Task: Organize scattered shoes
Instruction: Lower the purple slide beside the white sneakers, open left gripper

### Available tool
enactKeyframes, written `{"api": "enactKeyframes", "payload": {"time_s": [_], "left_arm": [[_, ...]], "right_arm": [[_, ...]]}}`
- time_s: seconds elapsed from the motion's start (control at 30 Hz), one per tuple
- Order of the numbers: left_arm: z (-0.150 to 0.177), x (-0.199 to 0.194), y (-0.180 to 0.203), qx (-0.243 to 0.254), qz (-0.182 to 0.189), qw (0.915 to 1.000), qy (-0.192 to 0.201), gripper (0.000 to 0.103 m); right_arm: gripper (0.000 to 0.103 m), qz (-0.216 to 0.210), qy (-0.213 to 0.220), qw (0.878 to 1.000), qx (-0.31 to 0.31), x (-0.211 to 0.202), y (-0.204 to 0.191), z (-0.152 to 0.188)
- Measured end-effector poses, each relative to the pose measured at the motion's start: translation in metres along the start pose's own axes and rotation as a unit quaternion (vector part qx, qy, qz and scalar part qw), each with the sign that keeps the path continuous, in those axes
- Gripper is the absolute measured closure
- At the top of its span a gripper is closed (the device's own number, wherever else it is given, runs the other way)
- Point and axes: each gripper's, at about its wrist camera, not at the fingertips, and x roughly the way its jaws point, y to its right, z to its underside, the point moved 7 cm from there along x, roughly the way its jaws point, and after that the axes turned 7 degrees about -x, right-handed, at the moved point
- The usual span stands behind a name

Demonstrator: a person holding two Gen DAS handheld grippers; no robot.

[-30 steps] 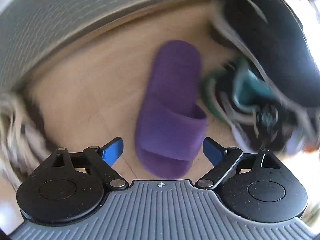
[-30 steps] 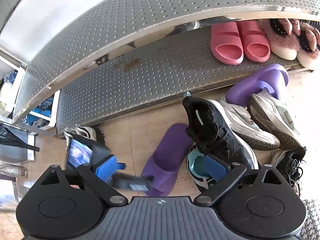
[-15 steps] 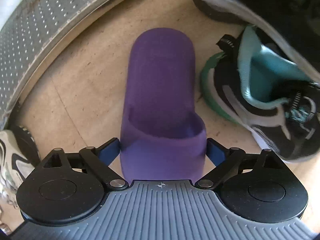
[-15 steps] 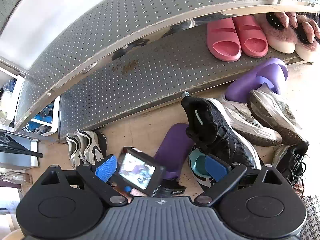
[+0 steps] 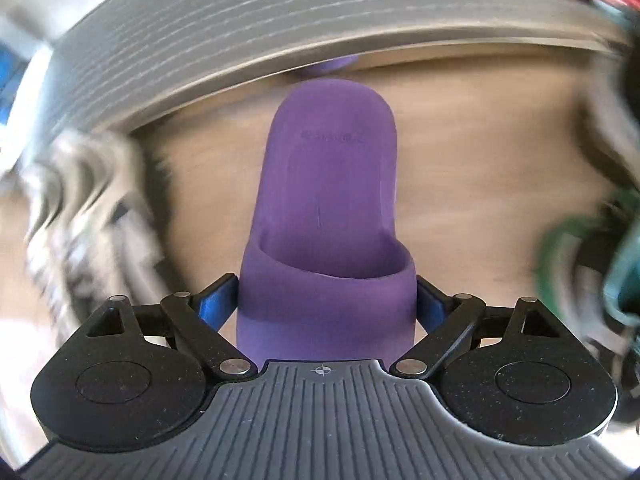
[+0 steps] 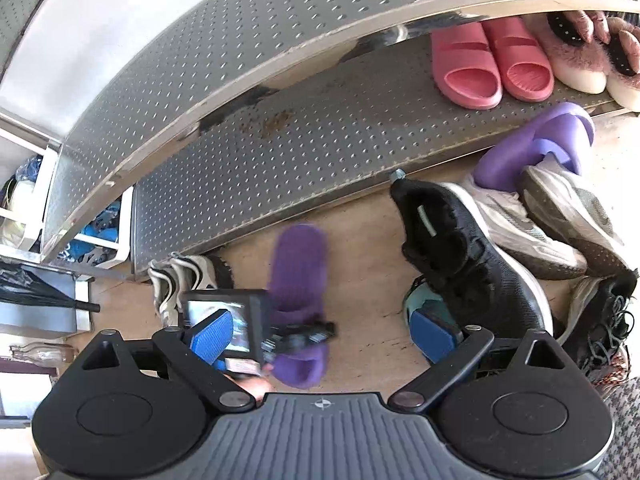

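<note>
A purple slipper (image 5: 324, 200) lies on the wooden floor in front of the metal shoe rack (image 6: 320, 132), its long axis pointing at the rack. My left gripper (image 5: 326, 296) points down over it, its blue pads (image 5: 218, 300) against both sides of the strap, jaws closing on it. The slipper stays sharp while the floor around it blurs. The right wrist view shows this slipper (image 6: 298, 272) with the left gripper (image 6: 304, 330) on its near end. The second purple slipper (image 6: 536, 148) leans by the rack at the right. My right gripper (image 6: 322, 332) hangs open above the floor, empty.
Pink slippers (image 6: 488, 68) and furry slippers (image 6: 580, 56) sit on the lower shelf. A black sneaker (image 6: 468, 264), grey sneakers (image 6: 560, 220) and a teal-lined sneaker (image 6: 424, 304) pile up at the right. Striped white sneakers (image 6: 180, 280) stand at the left by the rack.
My left gripper came down over the purple slipper, set its pads on the strap and turned it to point at the rack, away from the black sneaker. The right gripper stayed put.
</note>
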Motion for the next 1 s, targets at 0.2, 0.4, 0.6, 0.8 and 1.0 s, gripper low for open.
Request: {"api": "enactKeyframes", "payload": {"time_s": [0.2,0.4,0.6,0.8,1.0], "left_arm": [[-0.011,0.013,-0.037,-0.089,-0.002,0.9959,-0.018,0.013],[-0.027,0.017,-0.031,-0.055,-0.011,0.9984,-0.007,0.01],[-0.029,-0.015,-0.028,-0.007,-0.023,0.9997,0.003,0.012],[-0.045,-0.092,-0.054,-0.015,0.004,0.9986,0.051,0.011],[-0.011,-0.118,-0.065,-0.002,0.002,0.9997,-0.026,0.009]], "right_arm": [[0.007,0.011,-0.01,1.0,0.001,0.007,0.002,0.001],[0.007,0.015,-0.012,1.0,0.002,0.008,0.006,-0.001],[0.006,0.007,-0.002,1.0,0.006,0.001,0.006,-0.005],[0.006,-0.002,0.007,1.0,0.01,-0.007,0.007,-0.004],[0.006,-0.009,0.013,1.0,0.007,-0.012,0.004,0.002]]}}
